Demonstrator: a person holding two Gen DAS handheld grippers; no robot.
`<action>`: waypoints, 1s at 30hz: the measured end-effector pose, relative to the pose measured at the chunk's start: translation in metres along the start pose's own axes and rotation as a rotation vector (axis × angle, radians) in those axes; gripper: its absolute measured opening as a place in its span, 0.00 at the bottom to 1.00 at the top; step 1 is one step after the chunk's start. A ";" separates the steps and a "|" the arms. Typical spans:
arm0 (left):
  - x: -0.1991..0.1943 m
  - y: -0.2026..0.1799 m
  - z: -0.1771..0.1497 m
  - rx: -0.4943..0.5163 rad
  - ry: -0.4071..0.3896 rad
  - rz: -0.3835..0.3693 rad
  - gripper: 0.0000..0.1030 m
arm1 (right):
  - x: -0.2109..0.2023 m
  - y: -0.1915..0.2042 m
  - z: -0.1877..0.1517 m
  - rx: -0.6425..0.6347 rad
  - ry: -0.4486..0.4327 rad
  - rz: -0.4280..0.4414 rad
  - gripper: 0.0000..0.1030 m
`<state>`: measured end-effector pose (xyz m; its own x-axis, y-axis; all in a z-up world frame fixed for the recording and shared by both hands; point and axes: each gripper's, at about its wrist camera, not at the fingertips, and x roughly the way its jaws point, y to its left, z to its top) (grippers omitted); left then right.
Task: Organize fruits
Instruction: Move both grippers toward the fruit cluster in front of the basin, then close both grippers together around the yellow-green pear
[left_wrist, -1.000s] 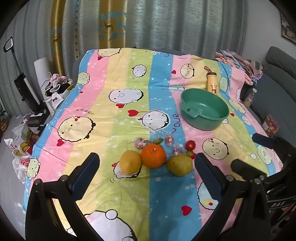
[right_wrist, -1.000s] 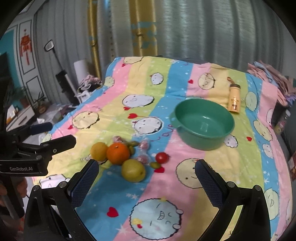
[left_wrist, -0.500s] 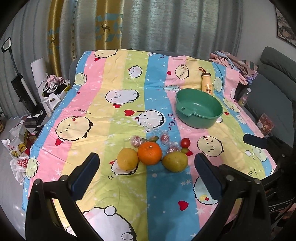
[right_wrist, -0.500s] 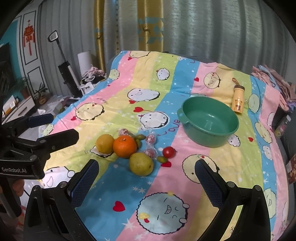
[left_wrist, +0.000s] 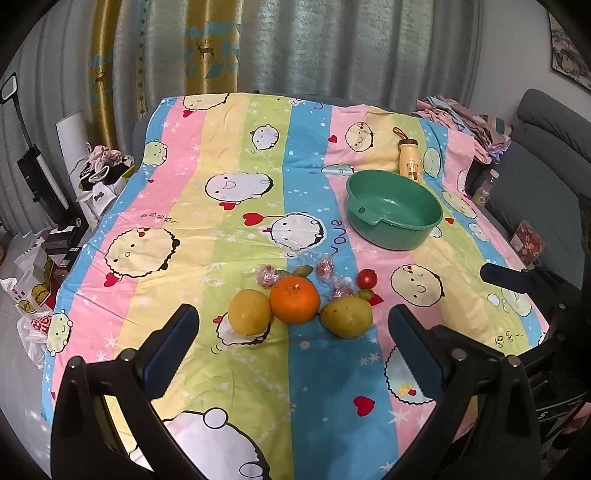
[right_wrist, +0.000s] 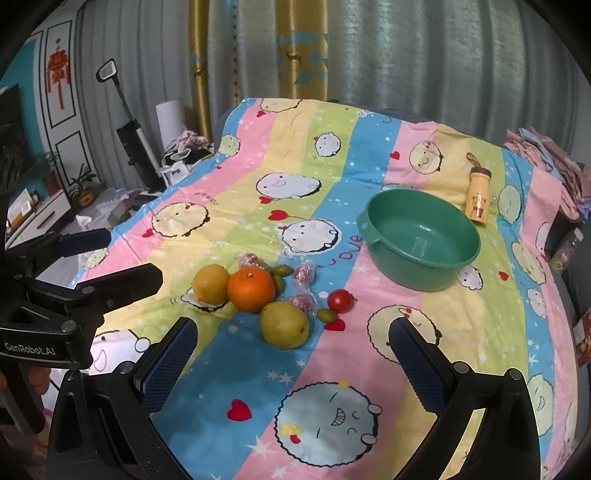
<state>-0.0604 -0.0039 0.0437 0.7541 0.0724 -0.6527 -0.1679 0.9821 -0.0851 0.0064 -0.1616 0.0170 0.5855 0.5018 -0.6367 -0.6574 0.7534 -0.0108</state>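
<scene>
From the left wrist camera, the left gripper (left_wrist: 291, 332) is hovering above a bench draped in a striped cartoon cloth (left_wrist: 207, 206), its jaws standing wide apart and holding nothing. Just beyond the jaws, three fruits are lying in a touching row: a yellow citrus (left_wrist: 249, 312) on the left, an orange (left_wrist: 294, 300) in the middle, and a pear (left_wrist: 346, 316) on the right. A small red tomato (left_wrist: 367, 277) is sitting just behind the pear, among a few wrapped candies (left_wrist: 325, 267). A green bowl (left_wrist: 393, 208) is standing farther back to the right, well apart from the fruit, with a yellow bottle (left_wrist: 409, 161) lying behind it. From the right wrist camera, the right gripper (right_wrist: 291, 343) is also hanging over the cloth (right_wrist: 424, 332), jaws spread wide and gripping nothing. The pear (right_wrist: 283, 325) is lying nearest, between the jaws, with the orange (right_wrist: 251, 288) and yellow citrus (right_wrist: 211, 283) behind it to the left and the tomato (right_wrist: 340, 301) to its right. The green bowl (right_wrist: 419, 238) is sitting beyond, holding no fruit. The left gripper (right_wrist: 110, 258) is showing at the left edge.
</scene>
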 end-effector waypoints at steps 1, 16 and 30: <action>0.001 0.000 0.000 0.001 0.002 -0.001 1.00 | 0.001 -0.001 0.000 0.002 0.002 0.001 1.00; 0.018 0.001 -0.003 -0.002 0.044 -0.009 1.00 | 0.016 -0.007 -0.001 0.015 0.036 0.010 1.00; 0.046 0.011 -0.015 -0.073 0.115 -0.149 1.00 | 0.043 -0.009 -0.012 0.028 0.070 0.066 1.00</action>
<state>-0.0372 0.0073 0.0016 0.6970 -0.0976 -0.7104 -0.1084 0.9650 -0.2389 0.0324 -0.1518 -0.0193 0.5059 0.5209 -0.6875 -0.6797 0.7315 0.0541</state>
